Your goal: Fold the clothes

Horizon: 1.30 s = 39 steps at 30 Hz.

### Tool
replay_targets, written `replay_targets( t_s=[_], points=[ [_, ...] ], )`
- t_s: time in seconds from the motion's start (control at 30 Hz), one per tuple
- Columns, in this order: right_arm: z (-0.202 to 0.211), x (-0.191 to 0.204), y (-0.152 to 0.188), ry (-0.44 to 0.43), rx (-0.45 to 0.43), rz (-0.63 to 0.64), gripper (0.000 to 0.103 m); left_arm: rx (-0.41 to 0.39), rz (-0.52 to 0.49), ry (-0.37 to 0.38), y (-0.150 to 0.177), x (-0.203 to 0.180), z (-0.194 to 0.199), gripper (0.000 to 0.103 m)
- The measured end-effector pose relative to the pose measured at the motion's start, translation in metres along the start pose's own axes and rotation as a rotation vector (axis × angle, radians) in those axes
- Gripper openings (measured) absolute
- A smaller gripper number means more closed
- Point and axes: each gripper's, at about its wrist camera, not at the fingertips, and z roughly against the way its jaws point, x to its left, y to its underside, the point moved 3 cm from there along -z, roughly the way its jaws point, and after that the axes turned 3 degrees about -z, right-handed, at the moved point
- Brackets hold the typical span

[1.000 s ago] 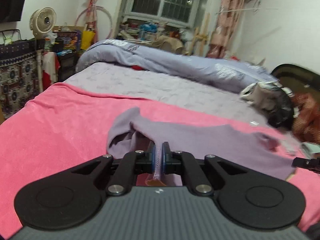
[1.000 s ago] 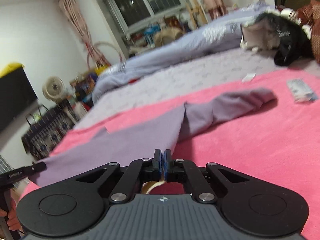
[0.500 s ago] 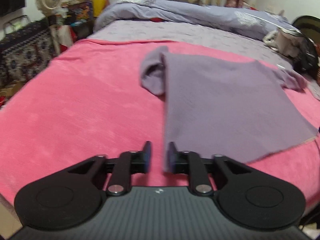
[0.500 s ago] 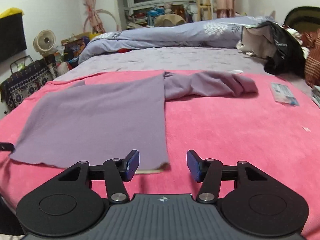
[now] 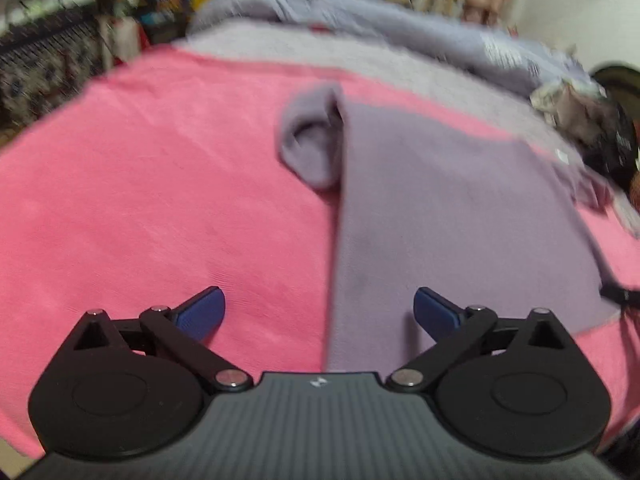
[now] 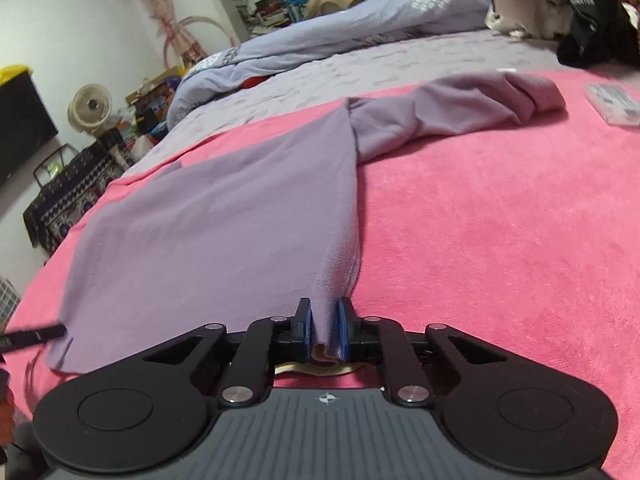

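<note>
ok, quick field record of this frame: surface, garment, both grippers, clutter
surface: pink blanket on a bed
garment: purple top, body spread flat, sleeves bunched at both sides
left gripper: jaws opening wide, nothing pinched, top's edge lies between them
right gripper: jaws closing on the top's hem corner, cloth between the pads
clutter: small packet on the blanket, dark clothes pile further back

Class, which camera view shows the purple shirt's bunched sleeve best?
The right wrist view: the sleeve lies sharp and in full on the pink blanket. The left wrist view shows this sleeve blurred at the frame's edge.
</note>
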Motion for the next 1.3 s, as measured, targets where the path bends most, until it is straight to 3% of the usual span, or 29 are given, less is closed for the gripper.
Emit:
replay_targets(
  t_s=[0.1, 0.17, 0.2, 0.27, 0.3, 0.4, 0.57, 0.73, 0.83, 0.93, 1.0, 1.07, 1.17, 1.3],
  points=[
    [-0.004, 0.001, 0.000, 0.017, -0.020, -0.012, 0.012, -0.032, -0.107, -0.055, 0.003, -0.017, -0.003, 0.093],
    [0.000, 0.005, 0.000, 0.017, -0.012, -0.031, 0.008, -0.052, -0.127, -0.048, 0.003, -0.025, 0.001, 0.060],
    [0.003, 0.004, -0.002, 0.007, -0.002, -0.045, 0.007, -0.060, -0.124, -0.029, 0.002, -0.028, 0.004, 0.050],
    [0.010, 0.002, -0.006, -0.023, 0.021, -0.088, 0.007, -0.067, -0.112, 0.003, 0.001, -0.031, 0.011, 0.008],
    [0.015, 0.000, -0.009, -0.061, 0.031, -0.129, 0.007, -0.079, -0.102, 0.006, 0.000, -0.031, 0.015, 0.008],
    [0.037, -0.004, -0.020, -0.136, 0.009, -0.195, 0.006, -0.125, -0.059, 0.025, -0.011, -0.022, 0.031, 0.008],
    [0.074, 0.003, -0.029, -0.167, -0.024, -0.171, 0.006, -0.181, -0.043, 0.079, -0.028, -0.018, 0.056, 0.007],
    [0.091, 0.002, -0.014, -0.163, 0.023, -0.168, 0.006, -0.142, -0.085, 0.048, -0.021, -0.018, 0.057, 0.008],
    [0.098, -0.008, 0.004, -0.129, 0.073, -0.181, 0.005, -0.113, -0.100, 0.045, -0.009, -0.014, 0.058, 0.010],
    [0.095, -0.021, 0.024, -0.036, 0.128, -0.169, 0.004, -0.076, -0.147, -0.003, 0.002, -0.014, 0.051, 0.012],
    [0.090, -0.030, 0.033, 0.031, 0.142, -0.161, 0.004, -0.052, -0.142, -0.004, 0.005, -0.014, 0.046, 0.031],
    [0.089, -0.031, 0.033, 0.037, 0.117, -0.156, 0.006, -0.054, -0.129, 0.011, 0.003, -0.014, 0.042, 0.077],
    [0.088, -0.029, 0.030, 0.030, 0.076, -0.145, 0.012, -0.057, -0.124, 0.060, -0.002, -0.019, 0.036, 0.096],
    [0.081, -0.022, 0.028, 0.041, 0.054, -0.097, 0.015, 0.032, -0.111, 0.148, -0.002, -0.028, 0.011, 0.100]
  ],
)
